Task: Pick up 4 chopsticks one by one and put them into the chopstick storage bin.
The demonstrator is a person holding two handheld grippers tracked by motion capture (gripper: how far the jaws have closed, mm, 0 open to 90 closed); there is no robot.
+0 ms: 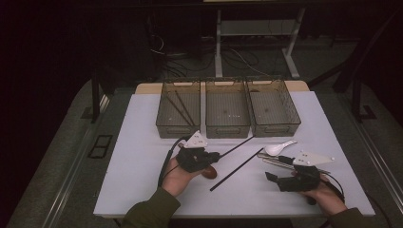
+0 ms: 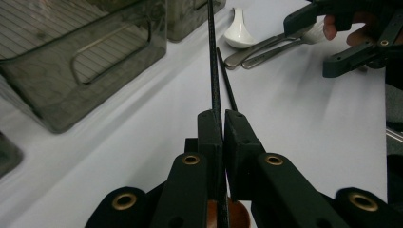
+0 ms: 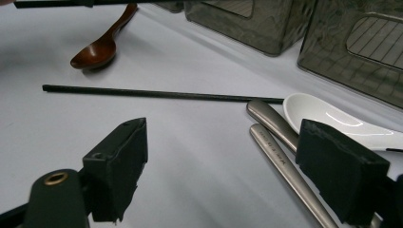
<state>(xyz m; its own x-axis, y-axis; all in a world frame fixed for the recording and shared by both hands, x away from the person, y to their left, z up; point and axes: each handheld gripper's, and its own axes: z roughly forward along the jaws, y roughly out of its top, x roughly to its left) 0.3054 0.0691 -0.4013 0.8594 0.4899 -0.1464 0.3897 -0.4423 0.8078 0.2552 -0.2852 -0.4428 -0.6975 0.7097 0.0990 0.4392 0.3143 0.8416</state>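
Clamping 1 chopstick, L gripper aims its long axis toward bins; R gripper agape.

1. A white-topped table stands in a dim room.
2. Grey floor surrounds it.
3. Behind, a white desk frame stands over tangled cables.
4. The far background is dark.

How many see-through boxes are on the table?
3, in a row at the table's far side: left box, holding chopsticks; middle box; right box.
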